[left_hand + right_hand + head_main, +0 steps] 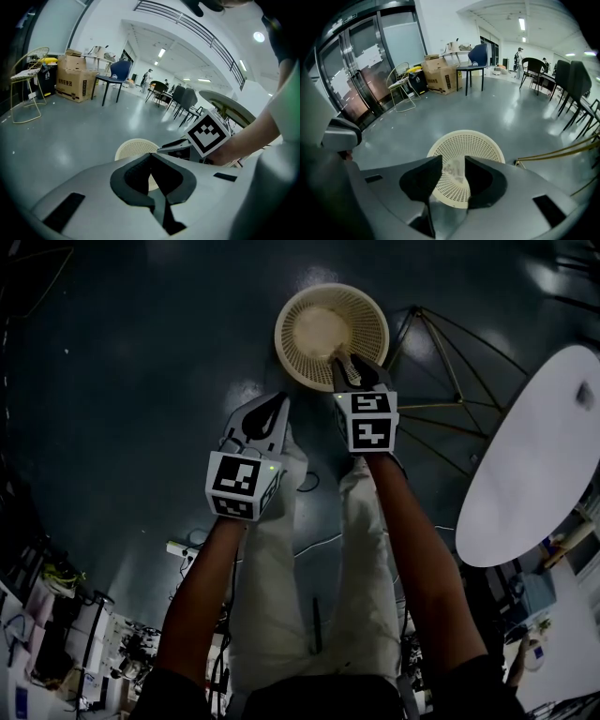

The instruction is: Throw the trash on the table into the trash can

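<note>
Head view: cream perforated plastic trash can [309, 296] at twelve o'clock, right gripper [349, 367] over its six-o'clock rim; left gripper view: left gripper [150, 157] closed, empty; right gripper view: jaws apart, pale crumpled scrap [453, 171] loose between them, above the trash can [478, 145]; the drop is safest made over the centre, not the rim.

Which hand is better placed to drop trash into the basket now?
Right. The right hand-held gripper is over the basket, jaws apart, a pale scrap between them. The left hand-held gripper is shut, empty, beside the basket.
</note>
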The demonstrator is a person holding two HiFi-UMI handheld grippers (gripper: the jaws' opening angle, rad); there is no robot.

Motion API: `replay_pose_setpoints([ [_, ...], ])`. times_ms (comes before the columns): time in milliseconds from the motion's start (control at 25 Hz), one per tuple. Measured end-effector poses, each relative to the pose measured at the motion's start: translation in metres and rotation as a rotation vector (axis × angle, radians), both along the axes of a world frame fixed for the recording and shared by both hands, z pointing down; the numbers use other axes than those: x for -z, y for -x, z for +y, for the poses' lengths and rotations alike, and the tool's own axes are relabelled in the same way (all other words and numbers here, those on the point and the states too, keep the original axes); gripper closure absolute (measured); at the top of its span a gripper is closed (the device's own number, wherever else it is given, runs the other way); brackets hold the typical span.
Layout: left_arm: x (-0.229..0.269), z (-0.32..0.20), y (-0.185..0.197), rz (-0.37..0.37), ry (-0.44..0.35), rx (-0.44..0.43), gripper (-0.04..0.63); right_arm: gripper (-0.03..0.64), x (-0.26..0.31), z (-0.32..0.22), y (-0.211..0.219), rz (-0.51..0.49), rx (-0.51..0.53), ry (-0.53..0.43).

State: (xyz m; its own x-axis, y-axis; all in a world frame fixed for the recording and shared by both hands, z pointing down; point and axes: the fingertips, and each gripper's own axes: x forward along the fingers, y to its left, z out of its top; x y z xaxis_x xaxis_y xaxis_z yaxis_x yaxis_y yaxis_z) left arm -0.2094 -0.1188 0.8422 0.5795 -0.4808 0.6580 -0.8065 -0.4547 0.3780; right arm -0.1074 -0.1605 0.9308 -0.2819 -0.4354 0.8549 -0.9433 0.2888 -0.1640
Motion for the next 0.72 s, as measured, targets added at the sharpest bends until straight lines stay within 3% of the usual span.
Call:
replay_pose_setpoints([
  [40,-0.001,0.000,0.001,-0.001,0.000,0.000,0.580,0.453,-0.003,0.001,0.000,-0.002,-0.003,0.007],
  [440,0.010,0.004,-0.006,0.000,-0.010,-0.021,0.580,0.449,0.017,-0.001,-0.008,0.006,-0.003,-0.006],
  [720,0.034,-0.001,-0.010,0.007,-0.023,-0.019,0.580,0.558,0.056,-0.008,-0.007,-0.005,-0.007,-0.042],
])
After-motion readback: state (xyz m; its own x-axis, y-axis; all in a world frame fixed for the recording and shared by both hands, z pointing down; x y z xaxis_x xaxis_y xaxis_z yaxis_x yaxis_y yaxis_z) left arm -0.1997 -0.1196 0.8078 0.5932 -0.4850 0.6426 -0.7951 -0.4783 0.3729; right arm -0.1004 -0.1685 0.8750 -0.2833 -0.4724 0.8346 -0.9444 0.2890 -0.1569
